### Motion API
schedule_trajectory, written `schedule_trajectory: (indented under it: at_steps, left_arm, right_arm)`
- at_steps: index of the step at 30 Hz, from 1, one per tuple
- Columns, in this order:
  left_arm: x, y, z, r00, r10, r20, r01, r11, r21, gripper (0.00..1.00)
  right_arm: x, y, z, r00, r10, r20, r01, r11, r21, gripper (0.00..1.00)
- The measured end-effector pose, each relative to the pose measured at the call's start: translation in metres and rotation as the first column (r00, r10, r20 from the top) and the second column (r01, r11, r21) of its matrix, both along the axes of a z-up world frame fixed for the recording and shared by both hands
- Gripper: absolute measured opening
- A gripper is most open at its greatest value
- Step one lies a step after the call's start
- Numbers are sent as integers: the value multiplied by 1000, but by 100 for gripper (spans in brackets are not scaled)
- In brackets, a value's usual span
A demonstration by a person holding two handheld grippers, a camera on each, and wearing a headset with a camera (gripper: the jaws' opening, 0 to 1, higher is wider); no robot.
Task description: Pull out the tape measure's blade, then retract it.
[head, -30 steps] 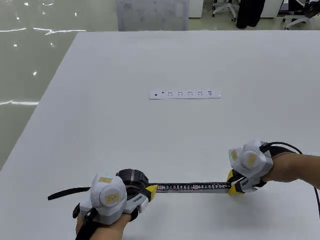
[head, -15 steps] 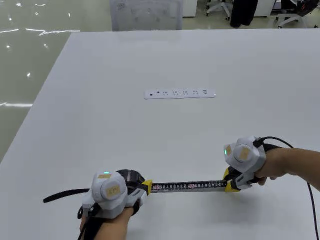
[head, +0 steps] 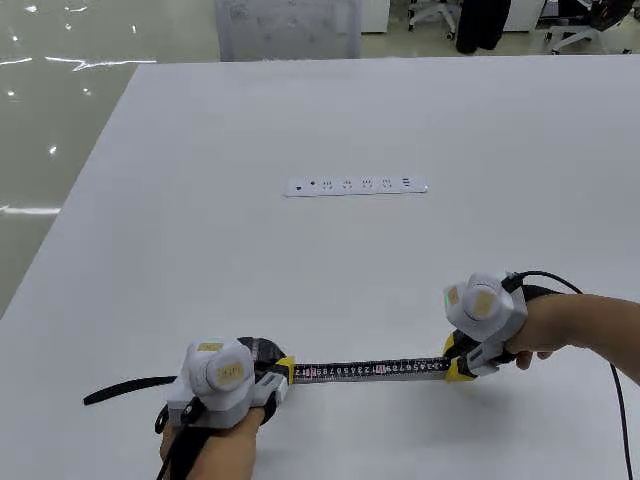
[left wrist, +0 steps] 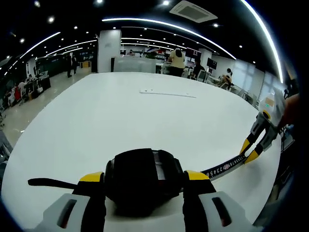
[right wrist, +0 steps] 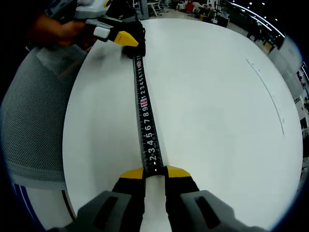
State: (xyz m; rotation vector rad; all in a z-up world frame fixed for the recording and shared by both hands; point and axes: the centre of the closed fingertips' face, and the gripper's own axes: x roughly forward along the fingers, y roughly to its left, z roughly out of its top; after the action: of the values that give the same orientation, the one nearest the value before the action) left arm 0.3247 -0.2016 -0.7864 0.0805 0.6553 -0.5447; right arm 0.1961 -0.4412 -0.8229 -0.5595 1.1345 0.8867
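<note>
Head view showed the tape measure [head: 264, 350] low on the white surface [head: 330, 280], close to its near edge, with wide bare room beyond up to a power strip [head: 355, 186]. The left tool [head: 283, 369] was clamped on its black case. The right tool [right wrist: 154, 173] pinched the end of the blade [right wrist: 146, 121], printed 2 to 9 with a red mark after. A black strap [head: 125, 389] lay leftward.

There's one tape measure [left wrist: 144, 176], one power strip [head: 356, 186], one white table [head: 300, 120], and two grippers: left gripper [head: 284, 369], right gripper [head: 458, 369].
</note>
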Motion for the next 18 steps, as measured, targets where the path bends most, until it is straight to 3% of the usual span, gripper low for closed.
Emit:
schedule_trajectory:
  at_steps: [8,10,15,18]
  left_arm:
    - [0,2,-1,1000,3,-10,-3,1000,-4,59]
    - [0,2,-1,1000,-2,-10,2,1000,-7,58]
    - [-1,2,0,1000,-14,-5,14,1000,-15,58]
    - [-1,2,0,1000,-20,-8,20,999,-26,58]
  right_arm:
    - [0,0,1,999,-33,21,32,999,42,13]
    - [0,1,1,1000,-5,30,4,999,40,13]
    - [2,3,2,999,-42,-2,42,997,63,13]
    - [4,6,1,999,-49,5,48,996,78,14]
